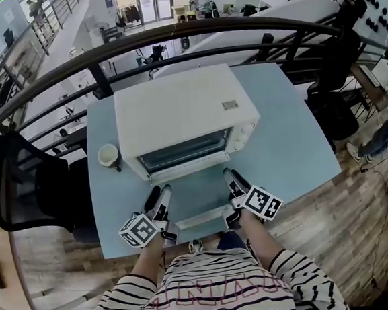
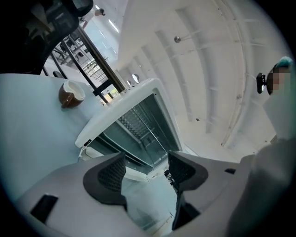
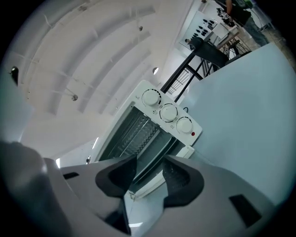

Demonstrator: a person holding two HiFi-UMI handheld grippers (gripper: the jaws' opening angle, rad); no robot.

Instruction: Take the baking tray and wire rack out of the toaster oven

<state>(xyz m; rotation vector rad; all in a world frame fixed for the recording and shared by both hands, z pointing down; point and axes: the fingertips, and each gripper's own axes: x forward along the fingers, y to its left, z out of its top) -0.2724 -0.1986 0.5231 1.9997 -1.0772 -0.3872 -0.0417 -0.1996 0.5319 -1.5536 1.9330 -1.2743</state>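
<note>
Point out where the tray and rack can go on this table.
Widest bare patch: the light blue table right of the white toaster oven. Smaller one left, around the brown cup. Crowded in front: open oven door, left gripper, right gripper.

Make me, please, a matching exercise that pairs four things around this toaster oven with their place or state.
Things:
1. cup
2. wire rack
3. knobs
4. left hand-held gripper

Place or state:
A. inside the toaster oven
B. jaws apart, nothing between them
C. on the table, beside the oven
D. on the oven's front, at one end

Pairs: 1-C, 2-A, 3-D, 4-B.
</note>
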